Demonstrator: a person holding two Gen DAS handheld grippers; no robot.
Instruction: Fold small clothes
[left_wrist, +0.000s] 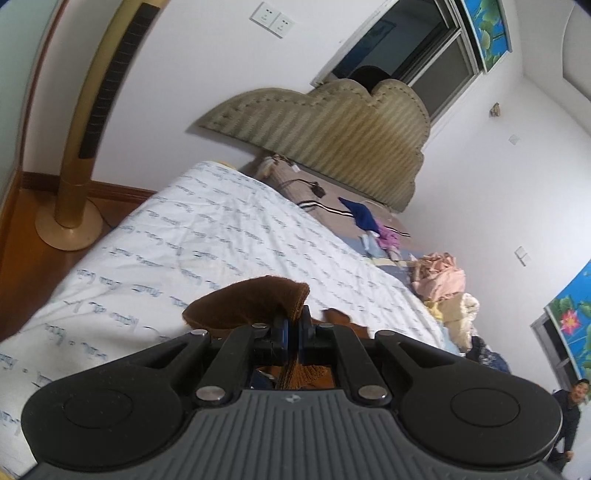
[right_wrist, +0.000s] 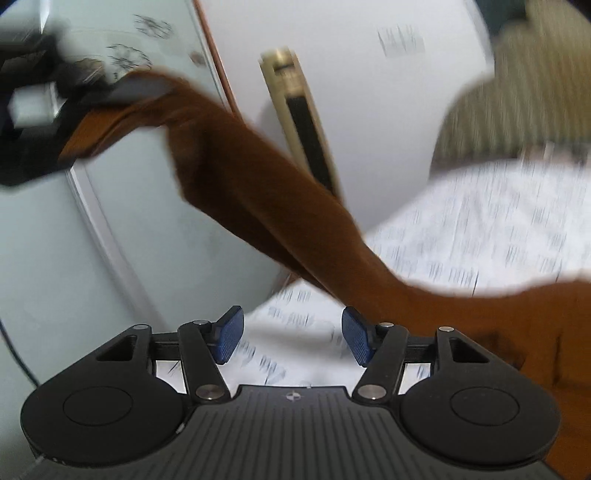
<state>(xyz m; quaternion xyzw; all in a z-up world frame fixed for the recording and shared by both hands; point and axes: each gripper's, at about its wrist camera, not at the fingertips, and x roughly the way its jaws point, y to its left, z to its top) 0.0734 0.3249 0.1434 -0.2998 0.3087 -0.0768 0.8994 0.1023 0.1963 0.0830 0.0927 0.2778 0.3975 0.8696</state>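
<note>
Brown garment hangs clamped in raised left tongs; right tongs gape.

Gold tower fan beside bed; padded headboard; clothes heap.

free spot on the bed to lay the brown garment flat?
Bare sheet runs from the left tongs toward the fan-side edge. Crowded along the headboard end: blue and pink clothes, and a pile at the wall side. The garment hangs from the left tongs.
</note>
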